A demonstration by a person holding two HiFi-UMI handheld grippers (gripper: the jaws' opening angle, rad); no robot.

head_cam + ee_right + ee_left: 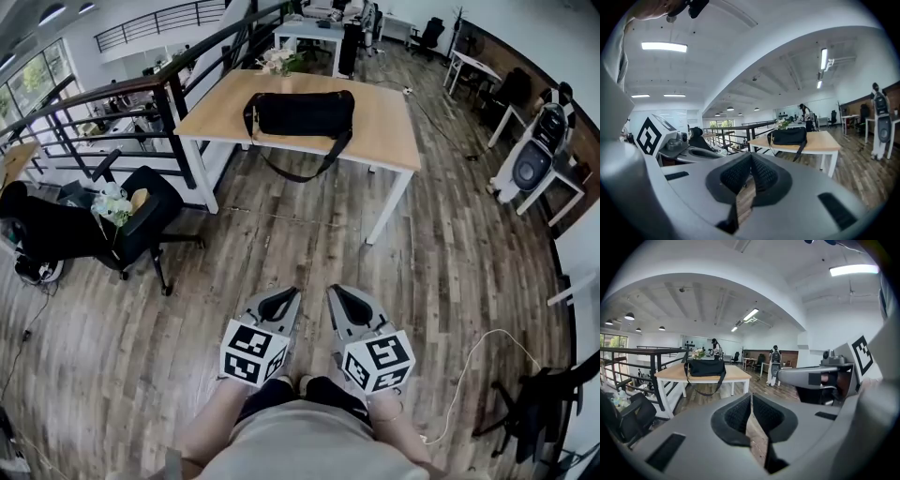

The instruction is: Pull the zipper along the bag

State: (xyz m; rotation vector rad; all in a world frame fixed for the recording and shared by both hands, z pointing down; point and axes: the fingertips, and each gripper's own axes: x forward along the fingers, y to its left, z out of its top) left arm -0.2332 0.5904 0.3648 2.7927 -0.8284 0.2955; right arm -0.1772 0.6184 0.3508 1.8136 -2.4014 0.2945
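A black bag (300,114) with a long shoulder strap lies on a light wooden table (384,131) several steps ahead of me; its zipper is too small to make out. My left gripper (278,295) and right gripper (345,292) hang side by side at waist height over the wooden floor, far short of the table. Both are shut with nothing between the pads. The left gripper view shows its gripper (751,397) pointing toward the bag (705,367). From the right gripper (751,157) the bag (787,136) also appears ahead.
A black office chair (141,220) stands left of the path, beside a dark metal railing (122,103). Flowers (281,61) sit at the table's far edge. A white cable (469,375) trails on the floor at right. More desks and a white machine (534,159) stand beyond.
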